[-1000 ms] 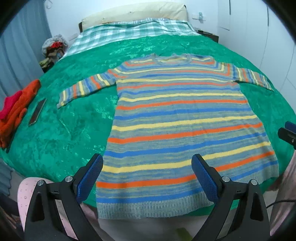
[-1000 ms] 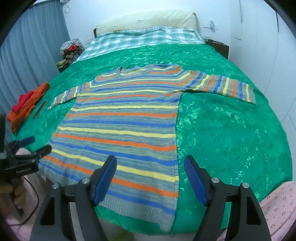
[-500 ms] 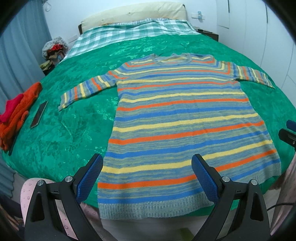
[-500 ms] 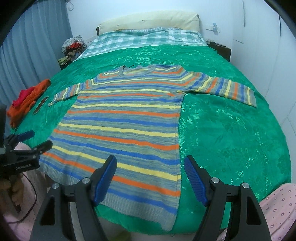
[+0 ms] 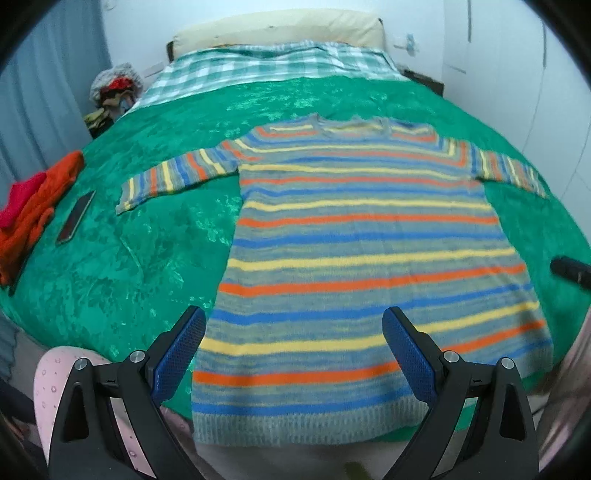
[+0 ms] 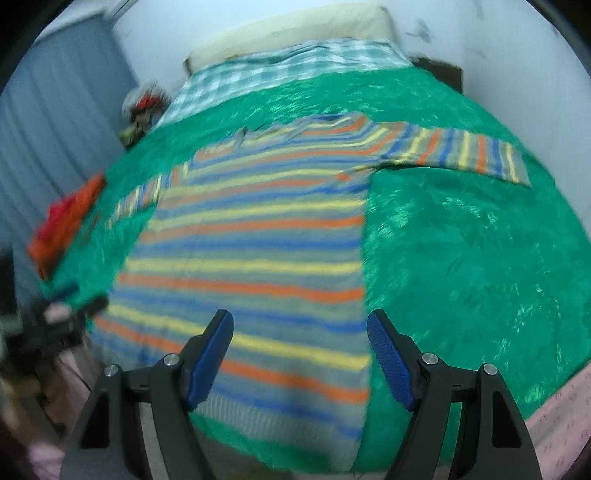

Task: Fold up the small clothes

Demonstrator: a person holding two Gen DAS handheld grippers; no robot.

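A striped knit sweater [image 5: 362,251] in grey, blue, yellow and orange lies flat on the green bedspread [image 5: 155,266], both sleeves spread out, hem toward me. It also shows in the right wrist view [image 6: 258,258]. My left gripper [image 5: 293,354] is open and empty, hovering above the hem's left part. My right gripper [image 6: 299,354] is open and empty, above the hem's right part, near the sweater's right edge. The left gripper [image 6: 62,306] shows blurred at the left of the right wrist view. A tip of the right gripper [image 5: 570,269] shows at the right of the left wrist view.
A pile of red and orange clothes [image 5: 33,210] and a dark phone [image 5: 75,218] lie on the bed's left side. A checked blanket [image 5: 273,66] and a pillow [image 5: 280,27] lie at the head. White walls stand to the right, a curtain to the left.
Both grippers have moved forward over the sweater's hem. The right wrist view is now blurred and swung toward the left. Both grippers stay open.
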